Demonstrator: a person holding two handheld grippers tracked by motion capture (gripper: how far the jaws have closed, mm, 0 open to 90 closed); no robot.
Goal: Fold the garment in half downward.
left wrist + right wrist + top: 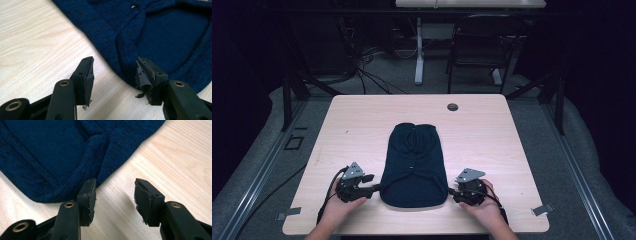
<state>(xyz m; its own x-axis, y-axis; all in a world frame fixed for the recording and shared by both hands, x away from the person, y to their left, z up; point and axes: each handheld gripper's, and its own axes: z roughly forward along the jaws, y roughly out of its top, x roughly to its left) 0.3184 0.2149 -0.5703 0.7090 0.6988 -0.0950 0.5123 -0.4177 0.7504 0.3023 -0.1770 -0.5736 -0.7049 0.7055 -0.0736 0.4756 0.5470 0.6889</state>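
Dim, soft high view with black surroundings; bright, evenly lit close-ups, faint shadows under each claw

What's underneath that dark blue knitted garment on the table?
The blue garment lies flat on the light wooden table, whose bare top shows all around it. Whatever lies beneath the fabric is covered; it looks flat, but I cannot tell if anything thin is hidden.

Dark blue knit garment [414,165], pale wood table [362,120]

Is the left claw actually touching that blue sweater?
Touching. In the left gripper view, one pad of the open left gripper rests against the sweater hem; the other stands over bare table.
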